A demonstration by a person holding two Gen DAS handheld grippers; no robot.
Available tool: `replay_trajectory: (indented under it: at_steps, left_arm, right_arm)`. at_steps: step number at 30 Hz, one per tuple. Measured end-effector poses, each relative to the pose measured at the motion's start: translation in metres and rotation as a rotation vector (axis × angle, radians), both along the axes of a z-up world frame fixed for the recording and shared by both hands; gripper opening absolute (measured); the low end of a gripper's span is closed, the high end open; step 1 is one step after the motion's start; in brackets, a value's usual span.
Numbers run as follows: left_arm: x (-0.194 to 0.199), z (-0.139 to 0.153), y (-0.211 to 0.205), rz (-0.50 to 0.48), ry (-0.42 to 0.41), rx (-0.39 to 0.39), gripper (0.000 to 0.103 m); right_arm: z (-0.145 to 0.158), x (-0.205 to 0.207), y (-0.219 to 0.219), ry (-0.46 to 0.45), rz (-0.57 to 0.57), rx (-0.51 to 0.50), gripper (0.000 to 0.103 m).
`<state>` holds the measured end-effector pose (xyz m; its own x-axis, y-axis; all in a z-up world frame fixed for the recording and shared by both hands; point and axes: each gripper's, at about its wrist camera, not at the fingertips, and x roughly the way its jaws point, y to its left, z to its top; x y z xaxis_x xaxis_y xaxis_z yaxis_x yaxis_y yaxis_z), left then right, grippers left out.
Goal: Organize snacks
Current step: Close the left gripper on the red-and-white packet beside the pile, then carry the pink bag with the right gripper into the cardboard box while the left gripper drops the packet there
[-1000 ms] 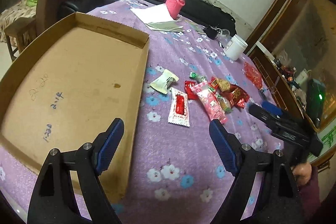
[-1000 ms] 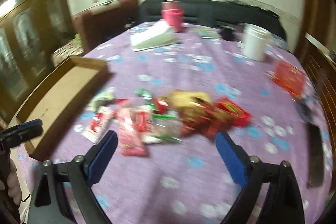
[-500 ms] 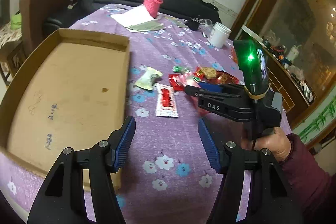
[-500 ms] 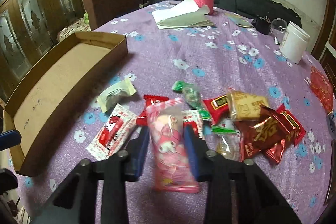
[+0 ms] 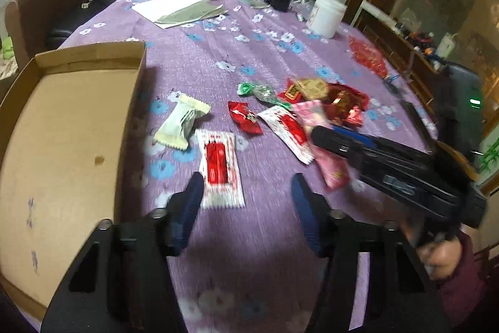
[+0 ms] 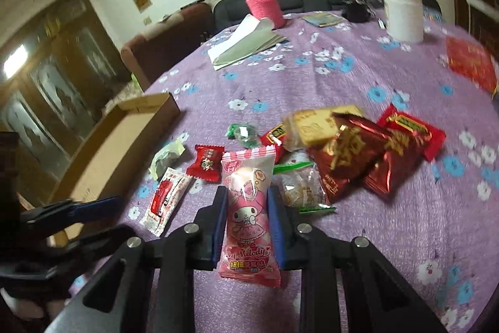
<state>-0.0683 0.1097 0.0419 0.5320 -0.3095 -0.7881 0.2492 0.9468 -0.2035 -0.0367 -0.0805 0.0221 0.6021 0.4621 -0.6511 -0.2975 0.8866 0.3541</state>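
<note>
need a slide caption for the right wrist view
Right tool shut on a pink My Melody snack packet, above the purple floral tablecloth and remaining snacks.

Our right tool (image 6: 246, 219), wide open a second ago, has clamped the pink packet (image 6: 248, 216) and raised it off the worktop (image 6: 389, 233) (pile below undisturbed); our left tool (image 5: 246, 202) has narrowed its gap.

Right gripper (image 6: 248, 220) clamps pink My Melody snack packet (image 6: 248, 208) above purple floral tablecloth (image 6: 389, 239); cardboard tray (image 6: 124, 127) sits left.
</note>
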Motion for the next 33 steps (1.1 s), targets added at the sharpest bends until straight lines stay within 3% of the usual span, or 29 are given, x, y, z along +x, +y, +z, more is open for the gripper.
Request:
replay_trajectory:
  at_steps: [10,11,12,13,18,27,33]
  left_arm:
    - [0.033,-0.028,-0.020,0.033,0.041,0.169,0.053]
    - [0.033,-0.030,-0.025,0.026,0.029,0.207,0.051]
    - [0.032,-0.029,-0.028,0.020,0.016,0.230,0.037]
    - [0.031,-0.029,-0.029,0.002,0.008,0.215,0.030]
    - [0.029,-0.028,-0.026,0.006,-0.008,0.191,0.029]
    - [0.003,0.003,0.016,0.070,-0.025,-0.019,0.029]
    - [-0.021,0.026,0.061,0.155,-0.063,-0.099,0.029]
  right_arm:
    - [0.006,-0.002,-0.015,-0.009,-0.010,0.081,0.028]
    - [0.006,-0.002,-0.015,-0.010,-0.011,0.078,0.028]
    - [0.007,-0.002,-0.015,-0.012,-0.013,0.073,0.028]
    - [0.007,-0.003,-0.015,-0.015,-0.012,0.071,0.028]
    - [0.006,-0.004,-0.015,-0.017,-0.018,0.065,0.028]
    - [0.008,-0.006,-0.015,-0.029,-0.014,0.075,0.028]
    - [0.009,-0.010,-0.012,-0.049,-0.011,0.068,0.028]
